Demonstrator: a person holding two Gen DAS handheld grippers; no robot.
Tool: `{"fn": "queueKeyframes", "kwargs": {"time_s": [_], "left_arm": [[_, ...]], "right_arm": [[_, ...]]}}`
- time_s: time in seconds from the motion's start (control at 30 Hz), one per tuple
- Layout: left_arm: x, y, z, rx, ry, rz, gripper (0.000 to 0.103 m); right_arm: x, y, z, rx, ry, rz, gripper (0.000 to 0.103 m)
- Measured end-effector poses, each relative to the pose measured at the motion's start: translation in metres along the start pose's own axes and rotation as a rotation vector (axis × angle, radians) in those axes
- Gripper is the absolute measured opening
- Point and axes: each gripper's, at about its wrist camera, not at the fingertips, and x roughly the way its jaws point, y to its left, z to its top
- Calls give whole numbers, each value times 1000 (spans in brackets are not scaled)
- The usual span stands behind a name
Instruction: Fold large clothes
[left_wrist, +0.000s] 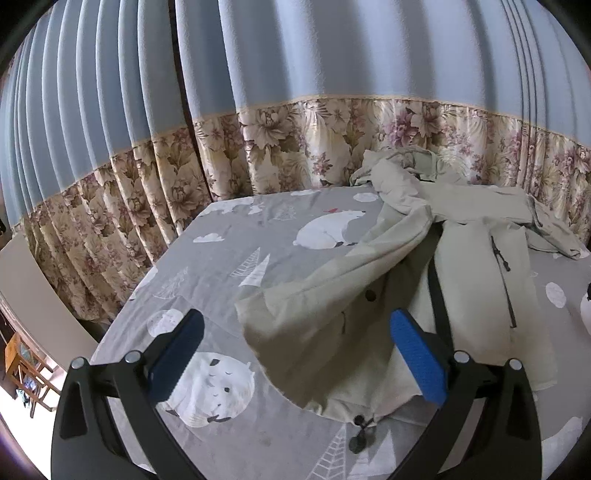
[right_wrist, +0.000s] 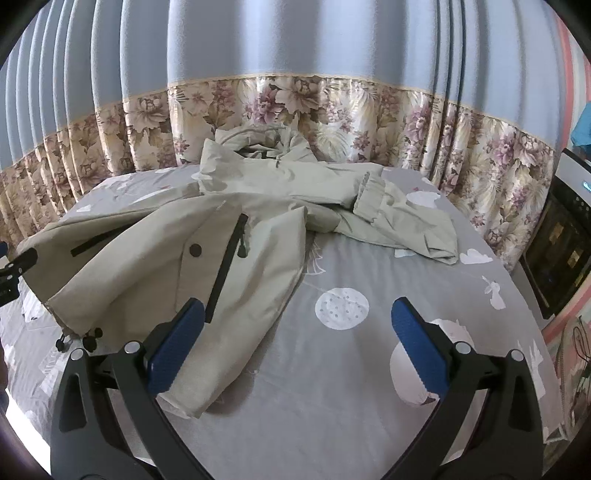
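Observation:
A pale green jacket (left_wrist: 399, 280) lies spread and rumpled on the bed, hood toward the curtain, black zippers and a hem drawstring (left_wrist: 360, 424) showing. My left gripper (left_wrist: 297, 332) hangs open above its lower left front panel, nothing between the blue pads. In the right wrist view the same jacket (right_wrist: 207, 229) covers the left and middle of the bed, one sleeve (right_wrist: 402, 221) thrown to the right. My right gripper (right_wrist: 297, 321) is open over the jacket's lower right hem and bare sheet. The left gripper's black tip (right_wrist: 18, 262) pokes in at the far left.
The bed wears a grey sheet (left_wrist: 229, 258) printed with polar bears and trees. Blue curtains with a floral band (right_wrist: 332, 107) close off the far side. A dark appliance (right_wrist: 557, 240) stands at the right; a wooden chair (left_wrist: 26, 373) sits left below the bed.

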Motion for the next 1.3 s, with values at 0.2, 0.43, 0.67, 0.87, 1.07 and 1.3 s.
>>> {"fn": "queueKeyframes", "kwargs": {"time_s": [0.2,0.43,0.67,0.87,1.07,1.3], "left_arm": [[6,6,4,-4,2,-33,101],[14,11,7,11,12,-62,101],[31,20,12,33,29,-62,101],[48,19,10,46,83,-109,53],[48,23,10,9,106,-172,17],[41,20,14,25,89,-169,17]], "right_arm": [[3,-1,-3,9,9,-16,100],[0,7,-13,-1,34,-16,100],[-2,15,-11,-19,33,-13,100],[1,18,-11,-26,50,-13,100],[6,20,-15,-26,68,-2,100],[31,16,-40,14,182,66,96]]}}
